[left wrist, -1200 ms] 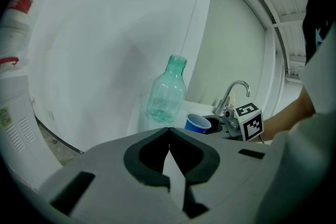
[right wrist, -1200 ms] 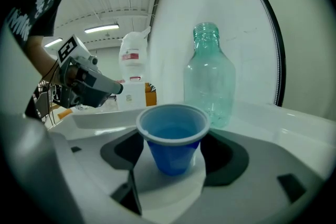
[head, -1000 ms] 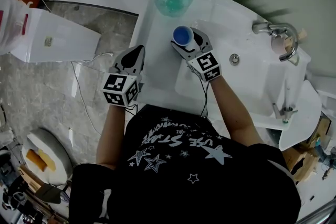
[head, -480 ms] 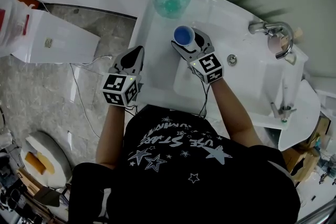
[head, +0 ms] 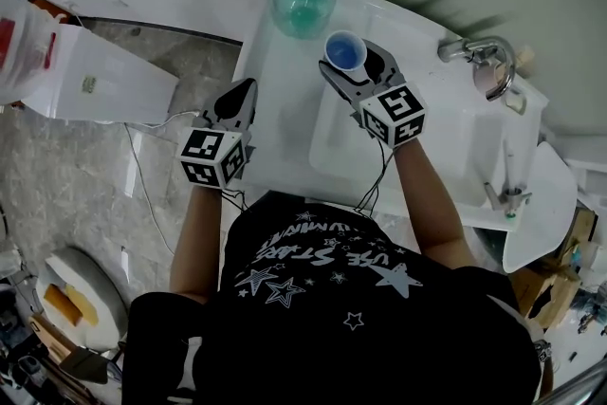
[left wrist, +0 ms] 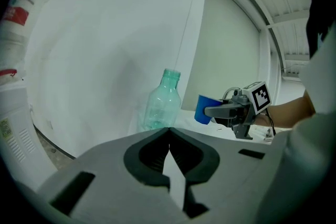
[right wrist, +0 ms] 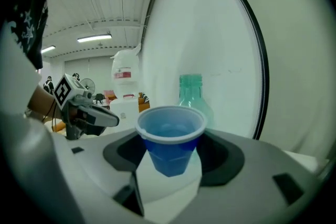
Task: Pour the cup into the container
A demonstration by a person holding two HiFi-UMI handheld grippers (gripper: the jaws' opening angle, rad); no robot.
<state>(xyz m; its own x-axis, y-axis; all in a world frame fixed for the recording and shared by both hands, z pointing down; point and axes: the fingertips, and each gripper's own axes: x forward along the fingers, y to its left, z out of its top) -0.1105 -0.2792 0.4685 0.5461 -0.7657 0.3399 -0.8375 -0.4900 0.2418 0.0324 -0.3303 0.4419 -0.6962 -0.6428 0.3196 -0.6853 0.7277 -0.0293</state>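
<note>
Right now blue cup [head: 344, 50] sits upright between the jaws of the right gripper [head: 353, 62], pads pressing its sides, jaws set wide around it. Cup is off the white counter [head: 285, 114], mouth up, not tilted. Inside looks blue; can't tell if there is liquid. Teal bottle [head: 303, 0] stands upright at the far end of the counter, mouth uncapped, near the cup but apart from it. In the left gripper view the cup's rim is lower than the bottle's mouth. Left gripper [head: 242, 100] is over the near left edge of the counter, jaws closed together, nothing between them, pointing toward the bottle. Chrome tap [head: 479, 52] and white sink basin [head: 455, 142] lie to the right of the right gripper.
</note>
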